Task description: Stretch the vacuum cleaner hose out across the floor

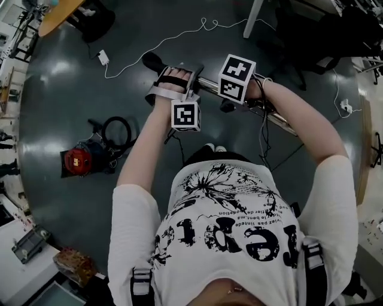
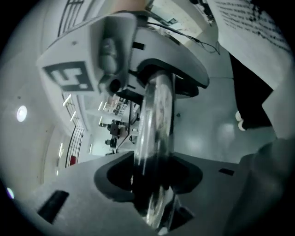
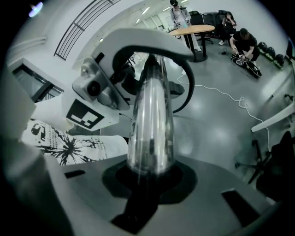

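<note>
The person stands over a grey floor (image 1: 60,107) in a white T-shirt (image 1: 227,227) with black print. Both hands are raised towards the upper middle of the head view. A shiny metal tube (image 1: 280,121) runs slantwise between them, from a black nozzle (image 1: 152,61) at the upper left down towards the right.

The left tongs (image 2: 152,184) are closed round this tube. In the left gripper view it passes up through the dark notch of the jaws, blurred. The right tongs (image 3: 150,175) grip the same tube further along. In the right gripper view its bright barrel rises straight out of the closed jaws. The two grippers sit close side by side on it, marker cubes facing up.

The vacuum cleaner (image 1: 79,161), red and black, sits on the floor at the left of the head view, well apart from the tube. Its black hose (image 1: 118,118) lies in a loop just beside it, to the upper right of it. I cannot tell where the hose runs from there.

A white cable (image 1: 179,36) snakes across the floor along the top of the frame. A round wooden desk (image 1: 57,15) shows at the upper left corner.
</note>
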A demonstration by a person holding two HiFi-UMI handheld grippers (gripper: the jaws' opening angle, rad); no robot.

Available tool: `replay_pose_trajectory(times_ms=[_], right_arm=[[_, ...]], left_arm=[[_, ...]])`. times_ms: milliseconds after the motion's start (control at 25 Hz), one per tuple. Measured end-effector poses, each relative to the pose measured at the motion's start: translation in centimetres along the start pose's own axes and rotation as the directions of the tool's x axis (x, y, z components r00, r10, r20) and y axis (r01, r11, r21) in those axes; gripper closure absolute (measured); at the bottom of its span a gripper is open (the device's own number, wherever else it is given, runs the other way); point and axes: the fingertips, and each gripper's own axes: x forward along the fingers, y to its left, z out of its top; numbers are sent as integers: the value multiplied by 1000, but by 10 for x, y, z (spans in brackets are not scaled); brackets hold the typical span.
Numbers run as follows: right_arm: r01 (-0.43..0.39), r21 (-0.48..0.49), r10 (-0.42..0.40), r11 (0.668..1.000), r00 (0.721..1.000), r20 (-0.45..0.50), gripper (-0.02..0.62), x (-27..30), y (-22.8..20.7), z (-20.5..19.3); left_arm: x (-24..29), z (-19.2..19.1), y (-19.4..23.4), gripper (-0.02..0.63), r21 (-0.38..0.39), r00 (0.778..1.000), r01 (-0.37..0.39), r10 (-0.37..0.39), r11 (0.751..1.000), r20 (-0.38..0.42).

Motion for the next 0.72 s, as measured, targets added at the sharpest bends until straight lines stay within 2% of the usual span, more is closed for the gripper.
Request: replay_pose_trajectory(times_ms=[40, 80, 160, 240, 280, 320, 360, 400, 440, 480, 520, 560, 600, 640, 720], right_arm=[[-5, 16, 5, 1000, 1000, 0, 528, -3, -1, -1], [-9, 32, 9, 999, 1000, -2, 528, -5, -3, -2], [-15, 62, 16, 998, 1000, -13, 528, -7, -7, -4], [1, 81, 2, 997, 999, -41, 528, -7, -16, -14], [38, 77, -34, 996, 998, -57, 528, -7, -24, -21], [107, 57, -103, 993, 992, -67, 528, -9, -34, -27], [213, 15, -212, 977, 976, -58, 525, -14, -48, -32], [347, -53, -348, 936, 937, -21, 472, -24, -63, -32], [488, -139, -488, 861, 872, 38, 416, -37, -77, -31], [618, -229, -612, 752, 784, 105, 375, -52, -87, -32], [720, -309, -712, 621, 683, 160, 357, -68, -93, -38], [787, -370, -787, 493, 585, 196, 357, -85, -97, -48], [826, -409, -839, 389, 501, 214, 357, -101, -98, -61], [849, -427, -874, 313, 433, 221, 357, -116, -97, -75], [877, -439, -920, 196, 319, 226, 357, -144, -94, -104]], left_arm=[[6, 5, 0, 451, 61, 1000, 0, 0, 998, 2], [11, 7, 1, 483, 98, 1000, 0, 0, 995, -1], [22, 7, -1, 485, 101, 999, 37, -35, 994, -28], [37, 11, -10, 485, 79, 992, 120, -116, 990, -59], [45, 15, -17, 485, 72, 984, 170, -165, 983, -67], [52, 21, -25, 486, 66, 973, 223, -218, 973, -74], [60, 27, -32, 486, 60, 960, 274, -269, 960, -79], [67, 33, -37, 486, 50, 946, 318, -314, 947, -81], [73, 40, -39, 486, 37, 933, 355, -352, 934, -79], [77, 49, -38, 486, 22, 920, 387, -384, 922, -75], [81, 58, -35, 486, 9, 907, 417, -415, 909, -69], [84, 68, -29, 486, 0, 892, 449, -448, 894, -62], [87, 78, -22, 486, -3, 874, 484, -484, 875, -53], [90, 89, -17, 486, 1, 851, 524, -523, 852, -42], [94, 113, -8, 486, 17, 794, 608, -608, 794, -14]])
